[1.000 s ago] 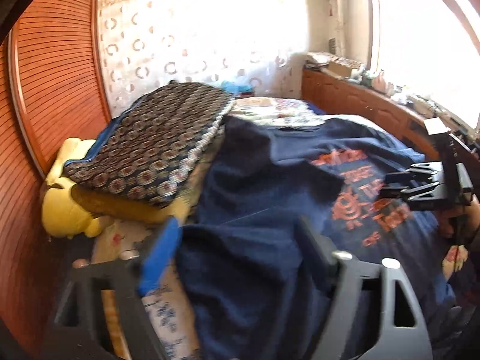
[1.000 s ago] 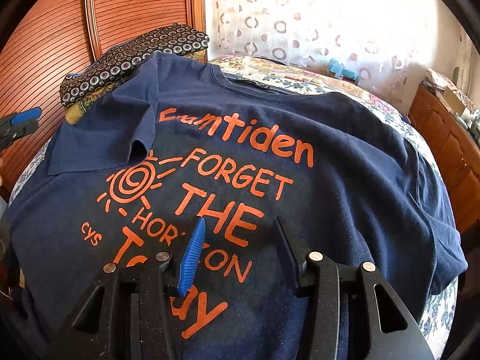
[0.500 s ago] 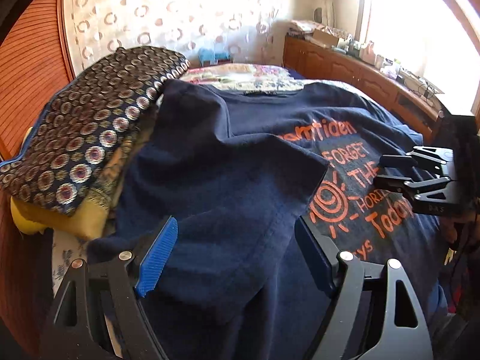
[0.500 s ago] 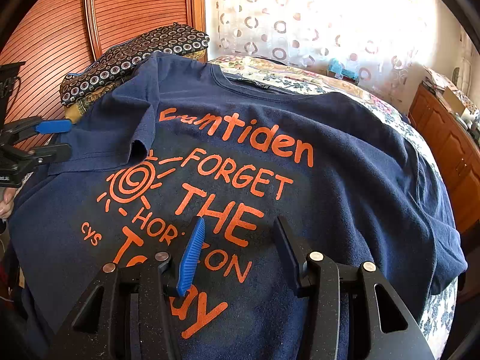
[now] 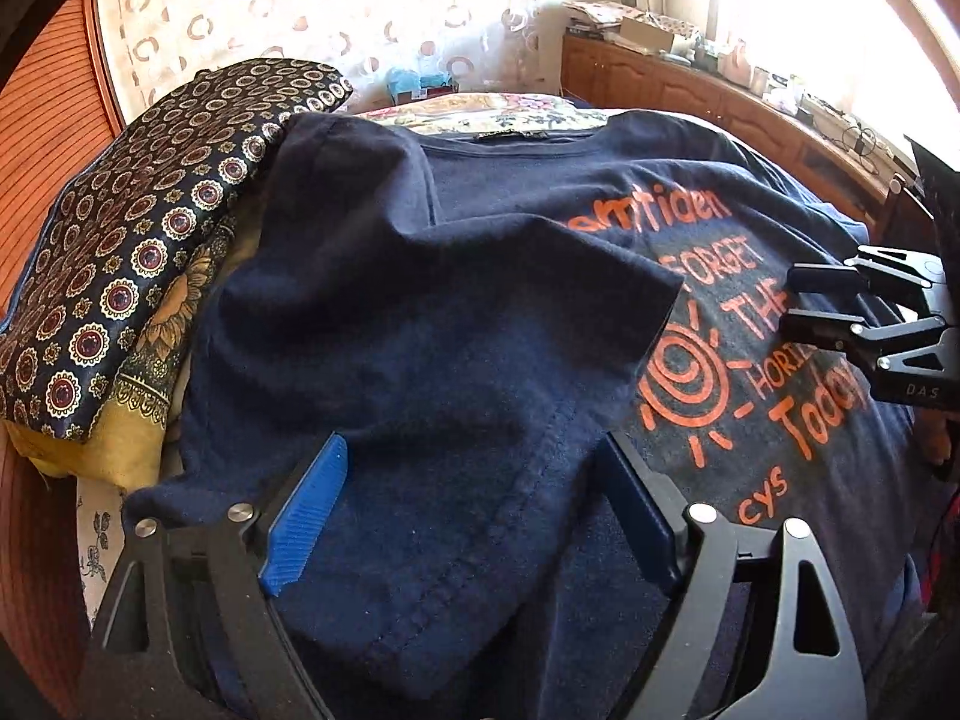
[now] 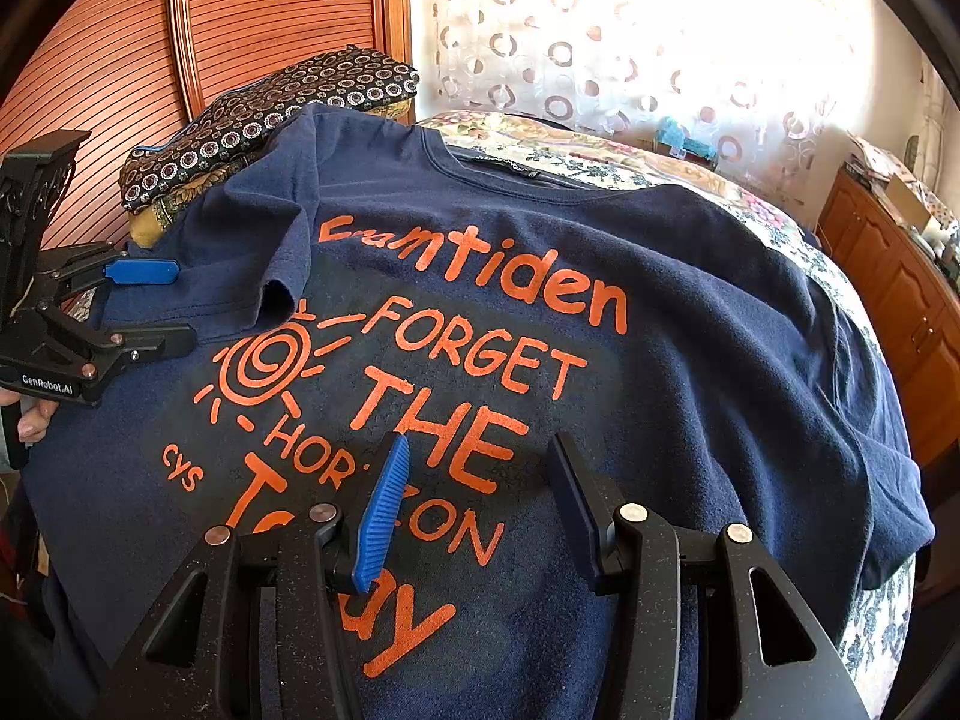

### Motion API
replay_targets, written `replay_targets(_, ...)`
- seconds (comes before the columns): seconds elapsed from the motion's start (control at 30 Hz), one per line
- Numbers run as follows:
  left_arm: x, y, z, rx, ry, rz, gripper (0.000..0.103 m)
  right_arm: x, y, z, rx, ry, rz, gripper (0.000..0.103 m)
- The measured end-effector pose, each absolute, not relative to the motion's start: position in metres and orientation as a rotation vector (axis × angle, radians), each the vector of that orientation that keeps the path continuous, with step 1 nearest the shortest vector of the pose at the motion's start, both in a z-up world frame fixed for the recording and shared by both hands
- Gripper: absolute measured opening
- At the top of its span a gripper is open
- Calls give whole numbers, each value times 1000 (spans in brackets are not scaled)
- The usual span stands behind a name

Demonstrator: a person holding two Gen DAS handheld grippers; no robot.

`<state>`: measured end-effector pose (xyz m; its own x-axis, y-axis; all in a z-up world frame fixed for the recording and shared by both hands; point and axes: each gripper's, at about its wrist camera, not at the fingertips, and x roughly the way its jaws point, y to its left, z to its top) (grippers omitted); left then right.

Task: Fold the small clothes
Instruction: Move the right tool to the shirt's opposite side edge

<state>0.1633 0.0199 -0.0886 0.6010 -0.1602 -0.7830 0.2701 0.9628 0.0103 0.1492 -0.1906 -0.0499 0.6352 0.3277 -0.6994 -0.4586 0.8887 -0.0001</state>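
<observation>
Sunlit bed, navy T-shirt spread print-up across it, left sleeve already folded inward. Left gripper opening over sleeve hem, empty; right gripper half-open, holding nothing. Best to pinch side seam low, fold straight.

A bed with a floral cover carries a navy T-shirt spread flat, print up, one sleeve folded in over its chest. Beside that sleeve's shoulder, at the wooden headboard, lies a patterned cushion on yellow bedding.
</observation>
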Motion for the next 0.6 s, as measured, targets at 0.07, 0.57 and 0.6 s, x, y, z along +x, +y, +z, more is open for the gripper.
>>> replay_targets(0.07,164,18,-90,134,900,-267,92,149,-191,-50,-182,760,453,50)
replay_targets(0.57,164,17,-91,137,899,-270,93,146,-338,-10,-38,679,258,52)
replay_targets(0.6,164,17,-91,137,899,-270,93,148,-353,-11,-27,684,227,52)
